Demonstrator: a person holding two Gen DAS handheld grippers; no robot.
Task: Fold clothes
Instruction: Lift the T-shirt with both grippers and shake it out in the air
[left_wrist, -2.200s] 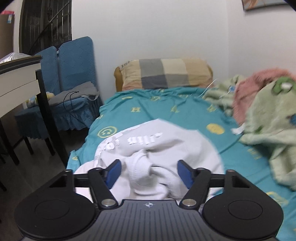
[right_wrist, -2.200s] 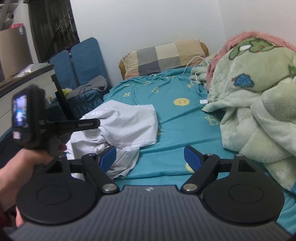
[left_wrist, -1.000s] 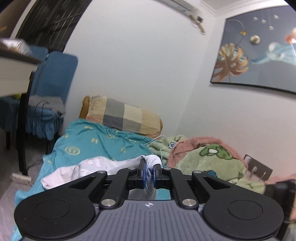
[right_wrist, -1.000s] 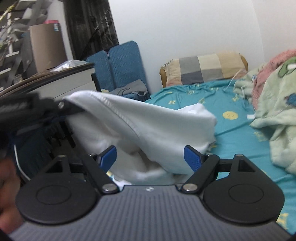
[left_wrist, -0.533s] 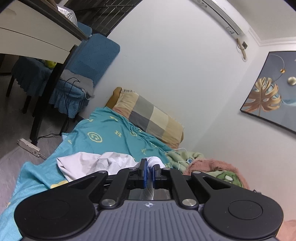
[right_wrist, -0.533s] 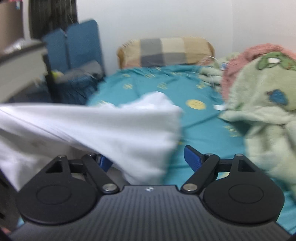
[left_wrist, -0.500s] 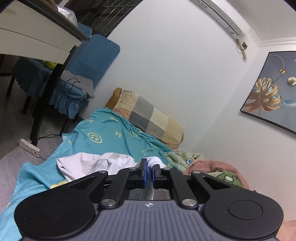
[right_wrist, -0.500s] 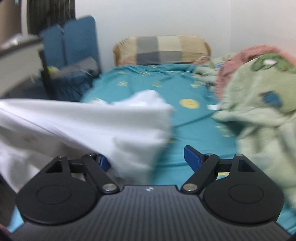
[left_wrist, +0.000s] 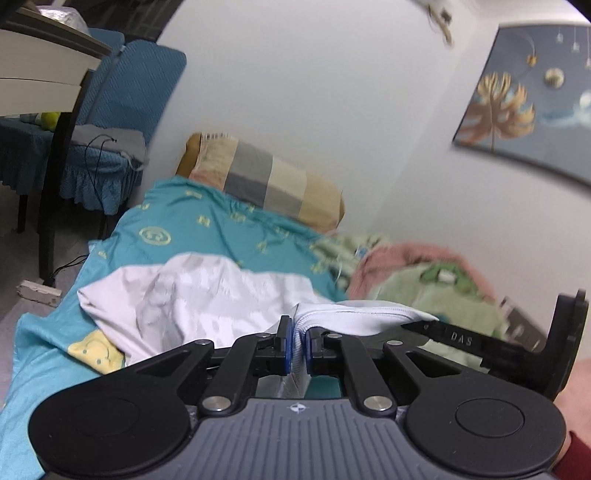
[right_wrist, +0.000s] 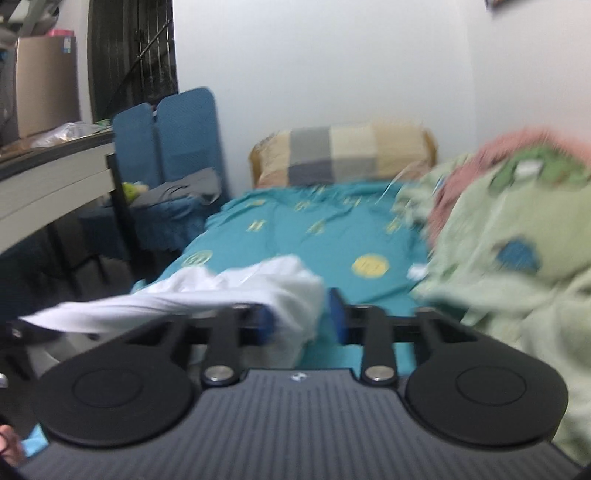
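A white garment (left_wrist: 207, 295) lies crumpled on the teal bed sheet (left_wrist: 207, 232), its near edge lifted. My left gripper (left_wrist: 298, 347) is shut on the garment's ribbed edge, which stretches right toward my right gripper's fingers (left_wrist: 443, 334). In the right wrist view the white garment (right_wrist: 258, 291) hangs between the blue pads of my right gripper (right_wrist: 300, 321). Its jaws are partly closed around a bunch of the cloth, with a gap still showing on the right side. The view is motion-blurred.
A checked pillow (left_wrist: 266, 181) lies at the head of the bed. A green and pink blanket heap (right_wrist: 517, 229) fills the bed's right side. Blue chairs (left_wrist: 122, 110) and a white desk (right_wrist: 48, 184) stand left of the bed. A power strip (left_wrist: 38, 291) lies on the floor.
My right gripper's jaws have come much closer together around the white garment. My left gripper has stayed shut on the edge and tilted down toward the bed.
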